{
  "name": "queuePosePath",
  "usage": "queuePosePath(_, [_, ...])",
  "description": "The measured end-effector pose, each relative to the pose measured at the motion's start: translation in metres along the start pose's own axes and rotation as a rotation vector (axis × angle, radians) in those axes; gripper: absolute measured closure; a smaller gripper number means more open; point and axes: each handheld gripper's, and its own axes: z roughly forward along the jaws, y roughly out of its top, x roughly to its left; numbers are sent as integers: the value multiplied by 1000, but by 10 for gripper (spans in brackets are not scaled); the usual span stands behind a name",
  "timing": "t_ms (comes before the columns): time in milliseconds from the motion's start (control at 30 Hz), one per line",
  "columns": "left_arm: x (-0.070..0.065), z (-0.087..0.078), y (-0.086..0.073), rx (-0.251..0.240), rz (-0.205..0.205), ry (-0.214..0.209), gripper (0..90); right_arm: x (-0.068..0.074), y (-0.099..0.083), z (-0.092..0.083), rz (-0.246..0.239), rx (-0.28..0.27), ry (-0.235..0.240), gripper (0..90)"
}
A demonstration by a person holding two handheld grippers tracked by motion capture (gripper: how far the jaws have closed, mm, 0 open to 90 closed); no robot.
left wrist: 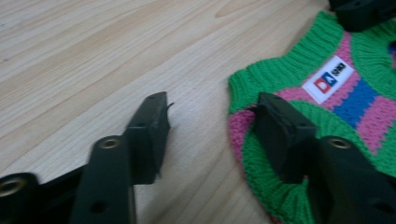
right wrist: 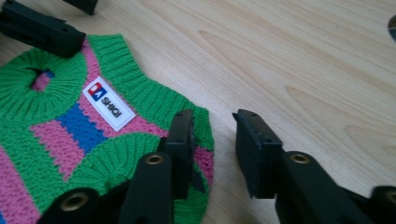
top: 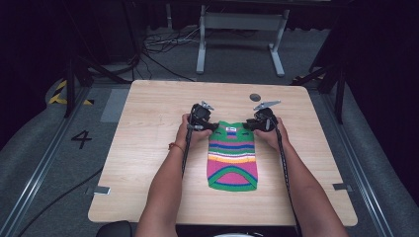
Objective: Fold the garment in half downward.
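Showing a white label [right wrist: 108, 106], both tongs straddle sweater [top: 232, 158] corners.

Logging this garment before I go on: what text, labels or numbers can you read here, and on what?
"SHIQI": white label with a red and blue logo, on the striped knitted sweater.
"4": painted on the grey floor left of the table.
The label's print is too blurred to read in the left gripper view.

Light wooden bench [top: 148, 163] sits on grey floor, a small dark round spot [top: 255, 97] near its far edge. Beyond it, a white frame [top: 242, 29] and loose black cables [top: 163, 47]. A "4" [top: 81, 138] marks the floor at left, yellow-black tape [top: 62, 93] beyond it.
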Motion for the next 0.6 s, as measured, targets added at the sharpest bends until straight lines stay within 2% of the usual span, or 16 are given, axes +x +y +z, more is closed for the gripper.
queuePosePath(67, [-1, 0, 0, -1, 2, -15, 635, 0, 0, 0, 12, 4, 31, 810])
queuePosePath(100, [-1, 0, 0, 2, 16, -51, 699, 1, 0, 0, 11, 4, 34, 819])
queuePosePath(133, [-1, 0, 0, 2, 16, -51, 743, 1, 0, 0, 11, 4, 34, 819])
queuePosePath(167, [-2, 0, 1, 9, 26, -65, 743, 1, 0, 0, 8, 5, 33, 832])
queuePosePath(233, [-4, 0, 3, 16, 56, -59, 818, 3, 2, 0, -5, 11, 25, 857])
queuePosePath(400, [-9, -3, 7, 16, 96, -17, 863, 5, 4, -5, -31, -9, 13, 869])
queuePosePath(500, [-11, -9, 9, -16, 106, -10, 867, 6, 7, -14, -39, -54, 28, 869])
queuePosePath(600, [-16, -20, 12, -28, 165, 1, 871, 9, 10, -25, -60, -82, 41, 869])
